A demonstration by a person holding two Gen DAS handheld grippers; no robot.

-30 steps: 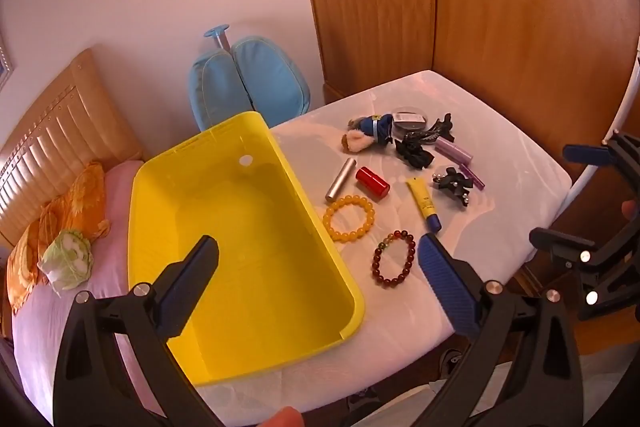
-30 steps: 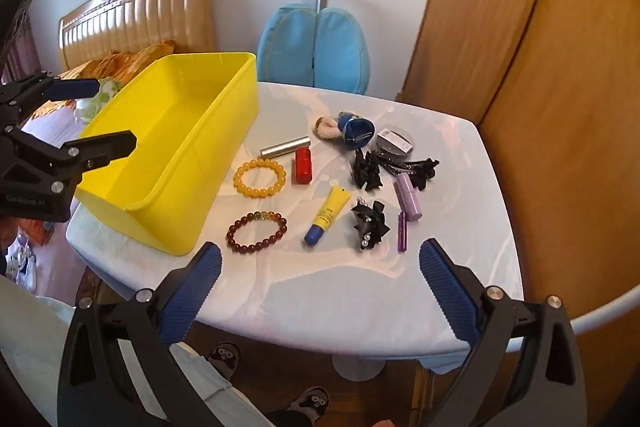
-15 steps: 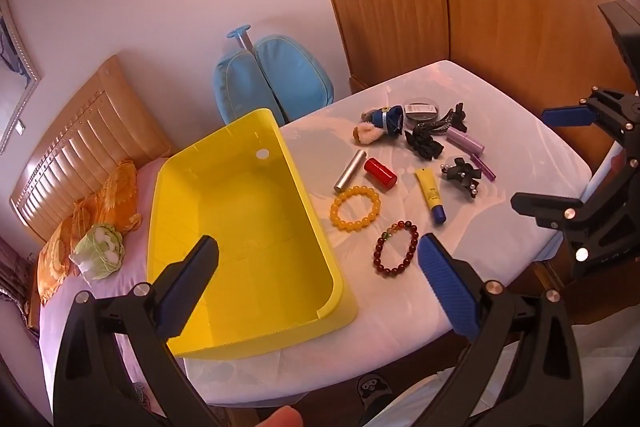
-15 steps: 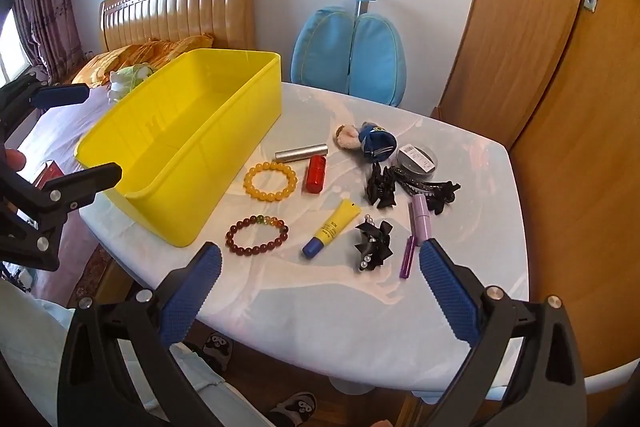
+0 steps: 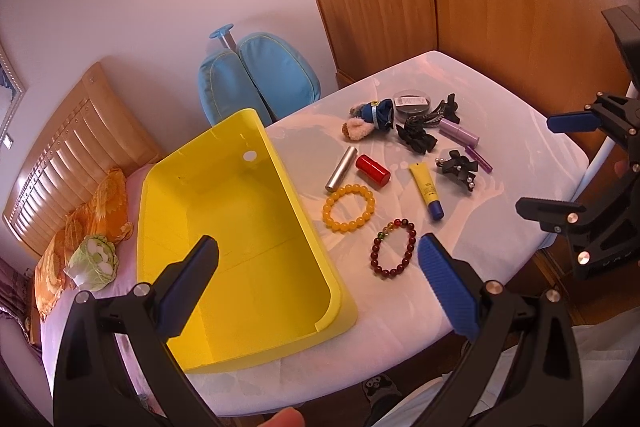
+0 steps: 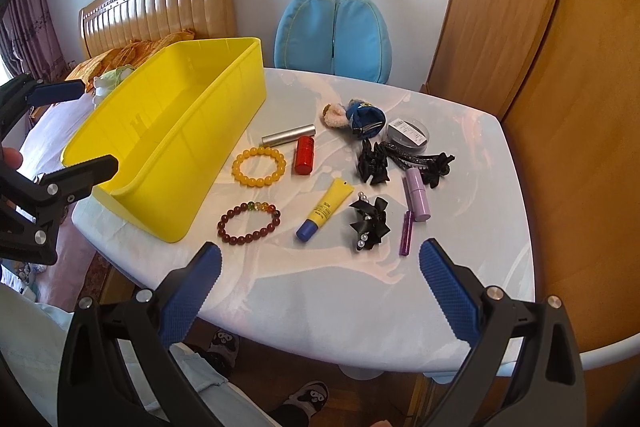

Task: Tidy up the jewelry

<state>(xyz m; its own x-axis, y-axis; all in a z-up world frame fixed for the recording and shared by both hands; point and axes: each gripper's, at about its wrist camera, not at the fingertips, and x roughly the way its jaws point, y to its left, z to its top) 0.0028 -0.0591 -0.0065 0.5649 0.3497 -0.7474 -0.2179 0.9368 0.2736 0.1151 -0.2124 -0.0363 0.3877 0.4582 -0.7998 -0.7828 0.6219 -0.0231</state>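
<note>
Both tools, left tool (image 5: 316, 263) and right tool (image 6: 320, 267), are hovering spread; ahead, I'm risking the dark-red bead bracelet (image 6: 248, 223) skidding off the worktop (image 6: 360, 291).

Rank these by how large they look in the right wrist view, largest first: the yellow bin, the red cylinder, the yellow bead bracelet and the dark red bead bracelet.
1. yellow bin
2. yellow bead bracelet and dark red bead bracelet: they look alike, and the dark red one lies nearer the camera, so no ranking.
3. red cylinder
</note>
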